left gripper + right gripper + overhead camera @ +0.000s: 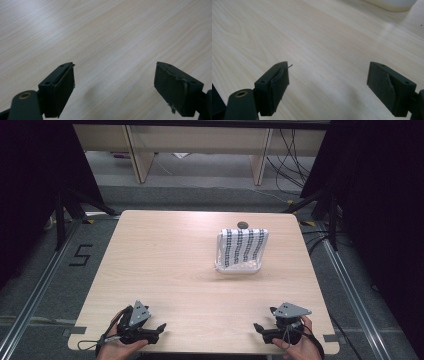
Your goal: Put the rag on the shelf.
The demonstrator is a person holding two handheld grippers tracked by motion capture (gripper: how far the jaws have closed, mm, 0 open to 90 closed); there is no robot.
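Wood table: lying bare around both tools
Cloth: striped, draping over a white basket at far right-centre, well apart from both tools
Left gripper: resting at near edge; jaws spread, gripping nothing
Right gripper: same; released
Risk: likely pinching cloth and rim together; basket tipping

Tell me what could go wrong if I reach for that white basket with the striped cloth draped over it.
The white basket sits far from both grippers, beyond the table's middle, so a long reach may nudge it before the jaws close. The black-and-white striped cloth only hangs over its rim; pinching the fabric alone could pull it off rather than lift the basket. The left gripper and right gripper show frayed pad edges, which might weaken the grip.
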